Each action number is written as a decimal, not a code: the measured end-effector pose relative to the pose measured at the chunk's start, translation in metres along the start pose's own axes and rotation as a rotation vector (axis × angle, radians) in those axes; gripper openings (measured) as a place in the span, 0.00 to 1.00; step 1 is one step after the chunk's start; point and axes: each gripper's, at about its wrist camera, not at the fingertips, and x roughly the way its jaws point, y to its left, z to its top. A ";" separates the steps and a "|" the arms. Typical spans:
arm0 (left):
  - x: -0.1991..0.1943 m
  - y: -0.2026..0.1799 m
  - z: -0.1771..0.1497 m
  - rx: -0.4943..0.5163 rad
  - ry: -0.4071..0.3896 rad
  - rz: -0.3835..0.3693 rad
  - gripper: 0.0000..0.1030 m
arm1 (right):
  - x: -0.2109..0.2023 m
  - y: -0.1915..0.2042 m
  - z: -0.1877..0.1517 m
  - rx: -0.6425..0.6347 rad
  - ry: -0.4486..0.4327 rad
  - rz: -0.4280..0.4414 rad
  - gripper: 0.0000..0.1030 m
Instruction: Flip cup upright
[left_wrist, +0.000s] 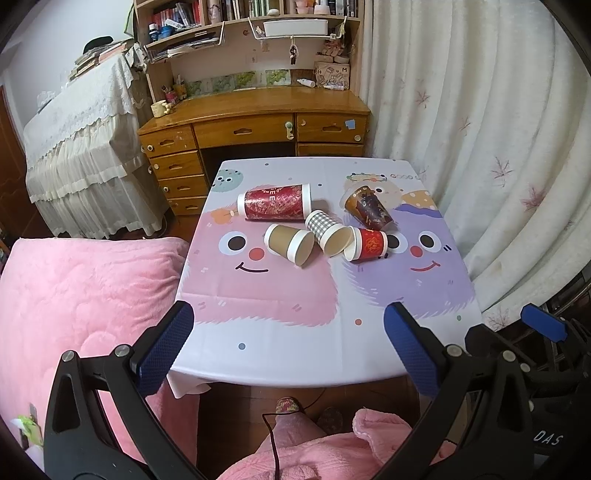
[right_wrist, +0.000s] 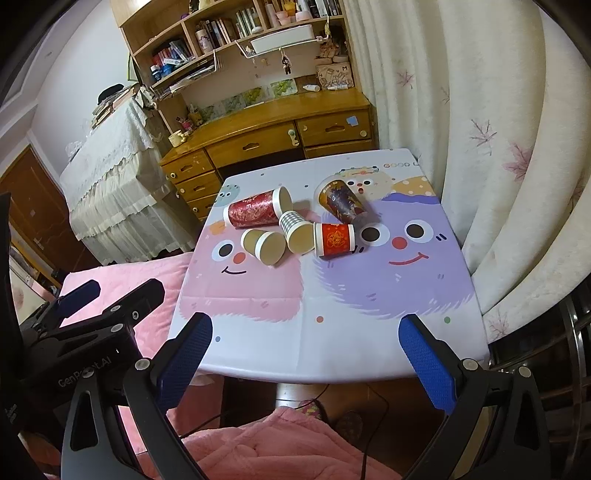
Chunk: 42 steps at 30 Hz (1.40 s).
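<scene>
Several paper cups lie on their sides in a cluster on the table's far half: a tall red cup (left_wrist: 275, 202) (right_wrist: 255, 209), a brown cup (left_wrist: 289, 244) (right_wrist: 263, 243), a checked cup (left_wrist: 327, 232) (right_wrist: 295, 230), a small red cup (left_wrist: 367, 244) (right_wrist: 334, 240) and a dark patterned cup (left_wrist: 367, 209) (right_wrist: 343, 203). My left gripper (left_wrist: 289, 339) is open and empty over the table's near edge. My right gripper (right_wrist: 306, 349) is open and empty, also at the near edge. Both are well short of the cups.
The table (left_wrist: 295, 332) has a cartoon-face cloth. A pink quilt (left_wrist: 81, 295) lies at its left, a white curtain (left_wrist: 480, 147) at its right, and a wooden desk (left_wrist: 258, 122) behind. The left gripper's body (right_wrist: 74, 332) shows in the right wrist view.
</scene>
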 end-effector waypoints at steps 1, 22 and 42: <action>0.000 0.000 0.000 0.000 -0.001 -0.001 0.99 | 0.000 0.000 0.000 0.000 -0.001 0.000 1.00; 0.025 0.013 0.000 -0.006 0.028 -0.019 0.99 | 0.005 -0.001 0.002 0.001 0.009 -0.005 1.00; 0.063 0.050 0.049 0.034 0.093 -0.108 0.99 | 0.005 0.035 0.014 -0.006 -0.008 -0.066 1.00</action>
